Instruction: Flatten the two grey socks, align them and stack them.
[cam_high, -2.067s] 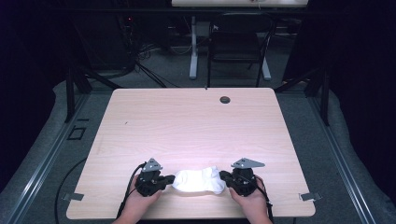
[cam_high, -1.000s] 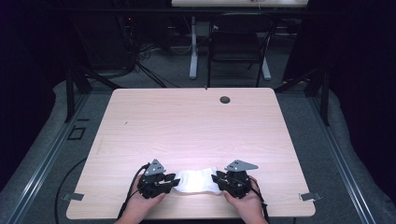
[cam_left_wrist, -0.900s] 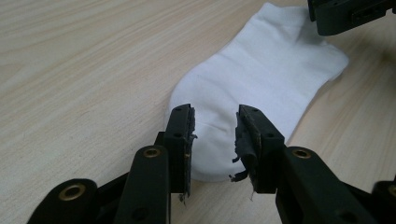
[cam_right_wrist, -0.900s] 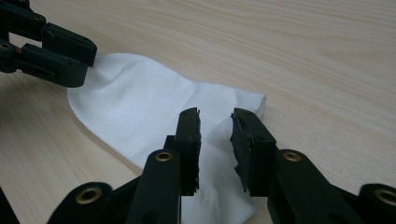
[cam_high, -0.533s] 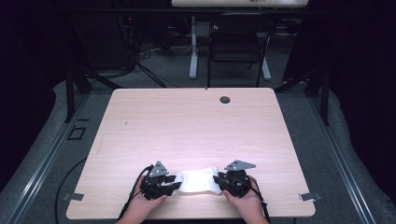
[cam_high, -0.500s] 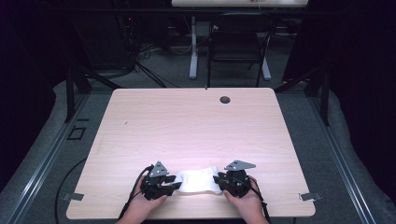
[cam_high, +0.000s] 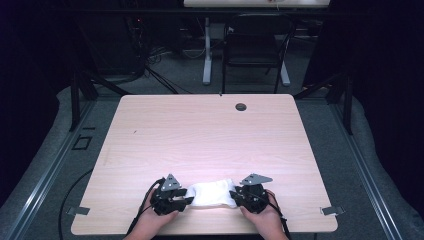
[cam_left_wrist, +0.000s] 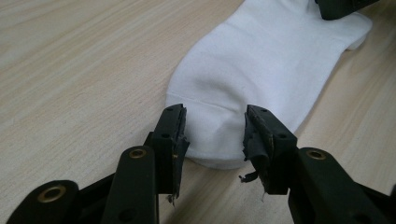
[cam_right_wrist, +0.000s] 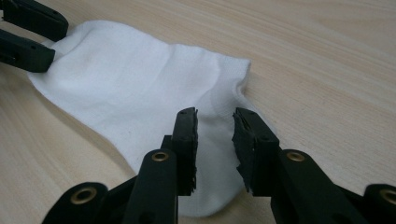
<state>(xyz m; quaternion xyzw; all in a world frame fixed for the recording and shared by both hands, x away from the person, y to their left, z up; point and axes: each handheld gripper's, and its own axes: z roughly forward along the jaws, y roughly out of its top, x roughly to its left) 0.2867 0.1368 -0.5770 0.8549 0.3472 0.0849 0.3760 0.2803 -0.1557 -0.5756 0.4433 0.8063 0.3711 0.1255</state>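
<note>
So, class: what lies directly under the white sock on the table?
The white sock lies flat on the bare wooden table. The light wood shows all around its edges. Whether anything lies beneath it cannot be seen, because the fabric covers that patch.

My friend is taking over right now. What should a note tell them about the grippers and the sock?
Left gripper: jaws have just been opening; they stand apart over the toe end of the white sock, not pinching it.
Right gripper: jaws apart over the sock's other end, not squeezing it.
The sock lies flat near the front edge of the wooden table, between both grippers.
Done: sock laid out flat and let go.
Left: probably lift both grippers away, or grip again if it needs folding.
</note>
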